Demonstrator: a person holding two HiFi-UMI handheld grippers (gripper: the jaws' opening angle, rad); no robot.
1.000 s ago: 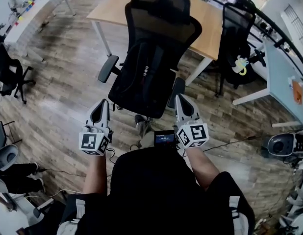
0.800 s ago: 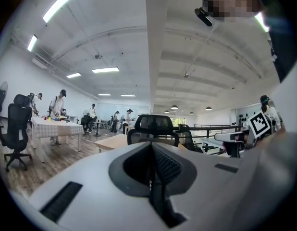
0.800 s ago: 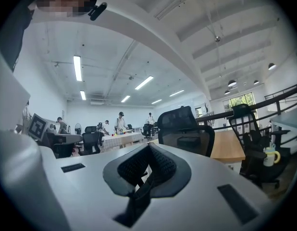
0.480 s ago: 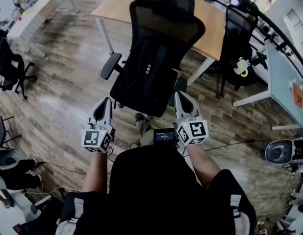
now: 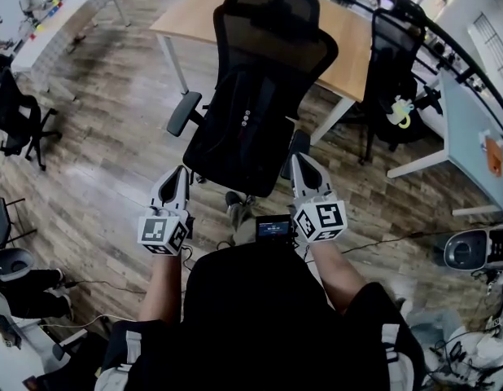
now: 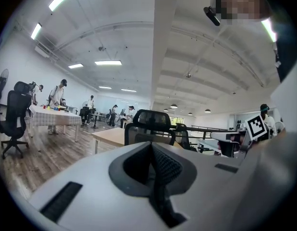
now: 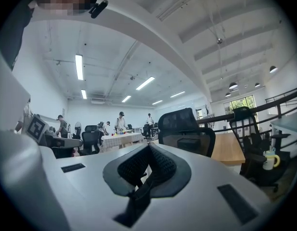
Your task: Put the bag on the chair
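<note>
A black office chair (image 5: 272,31) stands in front of me in the head view, and a black bag (image 5: 239,129) rests upright on its seat against the backrest. My left gripper (image 5: 177,174) points at the seat's front left corner, close to it, with jaws shut and empty. My right gripper (image 5: 299,164) is by the chair's right armrest, also shut with nothing held. In the left gripper view the shut jaws (image 6: 151,147) face the chair's (image 6: 151,125) back. In the right gripper view the shut jaws (image 7: 148,150) sit left of the chair (image 7: 186,128).
A wooden desk (image 5: 353,31) stands behind the chair. A second black chair (image 5: 394,47) is at the right, next to a white table (image 5: 471,129). Another chair (image 5: 15,112) and a long white table (image 5: 64,19) are at the left. Cables (image 5: 373,239) lie on the wood floor.
</note>
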